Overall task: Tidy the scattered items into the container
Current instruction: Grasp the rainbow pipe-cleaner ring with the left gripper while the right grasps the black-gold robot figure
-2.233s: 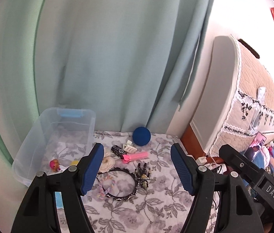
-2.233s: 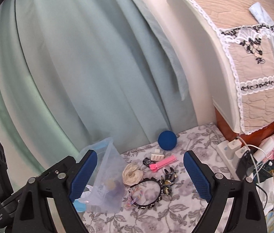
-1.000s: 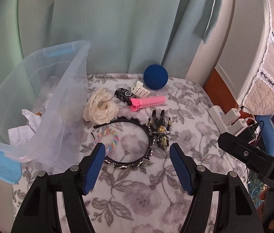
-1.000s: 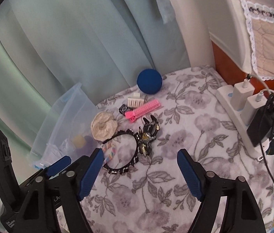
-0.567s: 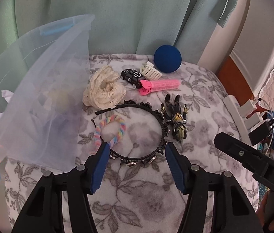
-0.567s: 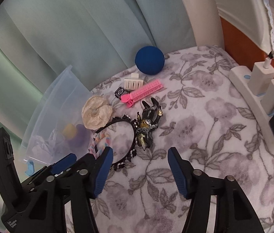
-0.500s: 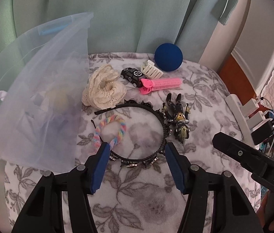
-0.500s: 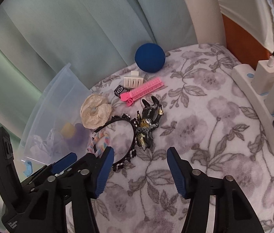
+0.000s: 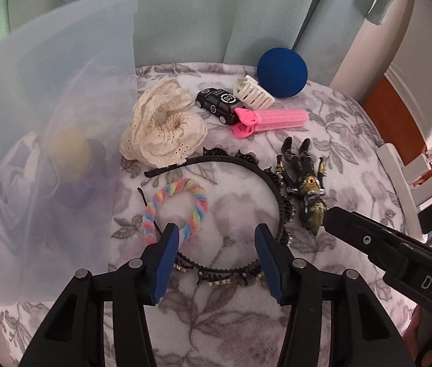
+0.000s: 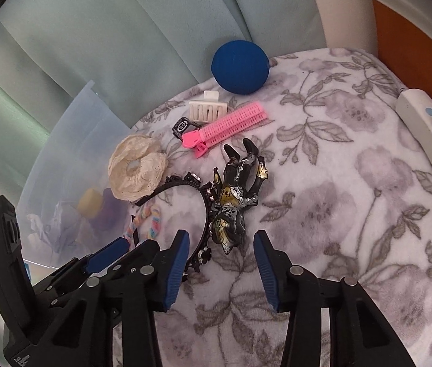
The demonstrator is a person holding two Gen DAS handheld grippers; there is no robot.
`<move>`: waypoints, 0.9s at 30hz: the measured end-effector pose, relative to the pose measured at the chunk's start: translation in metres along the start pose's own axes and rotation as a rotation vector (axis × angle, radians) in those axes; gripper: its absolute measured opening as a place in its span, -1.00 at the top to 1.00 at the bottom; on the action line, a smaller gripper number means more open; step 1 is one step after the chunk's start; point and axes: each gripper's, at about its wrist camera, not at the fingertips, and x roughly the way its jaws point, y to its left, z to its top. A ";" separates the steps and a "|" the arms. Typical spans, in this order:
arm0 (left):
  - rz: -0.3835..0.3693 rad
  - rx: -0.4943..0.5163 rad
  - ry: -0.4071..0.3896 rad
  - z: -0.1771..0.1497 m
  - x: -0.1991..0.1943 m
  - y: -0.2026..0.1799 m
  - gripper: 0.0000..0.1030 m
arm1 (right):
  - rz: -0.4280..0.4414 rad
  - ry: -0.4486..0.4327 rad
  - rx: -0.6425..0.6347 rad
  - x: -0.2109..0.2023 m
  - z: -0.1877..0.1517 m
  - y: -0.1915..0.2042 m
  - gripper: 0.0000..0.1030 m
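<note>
Now, from the left wrist view, the left gripper (image 9: 216, 238) has come down much nearer the flowered blanket (image 9: 338, 140) than a second ago, and its jaws are closing, about half open with nothing pinched yet. Between the blue pads lies the near arc of the black studded headband (image 9: 272, 183), and the pastel twisted hair tie (image 9: 197, 189) touches the left pad's tip. The clear plastic bin (image 9: 63, 91), the container, now fills the left of this view, with a yellow and purple toy blurred inside. Farther off lie the cream lace scrunchie (image 9: 161, 128), black toy car (image 9: 219, 104), white claw clip (image 9: 252, 91), pink hair clip (image 9: 271, 119) and blue ball (image 9: 281, 72).

From the right wrist view, the right gripper (image 10: 221, 246) has likewise dropped closer, jaws closing and narrower than before but empty. The black and gold action figure (image 10: 234, 195) lies just ahead of the gap, touching the headband (image 10: 182, 185). The bin (image 10: 72, 140) sits at left, behind the left gripper (image 10: 109, 257).

Both claws seem to be committing to first picks: headband or hair tie on the left, figure on the right. Every scattered item is still outside the bin.
</note>
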 end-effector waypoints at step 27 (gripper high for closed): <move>-0.021 -0.017 0.033 0.014 0.041 0.013 0.39 | 0.003 0.031 0.025 0.040 0.010 -0.003 0.39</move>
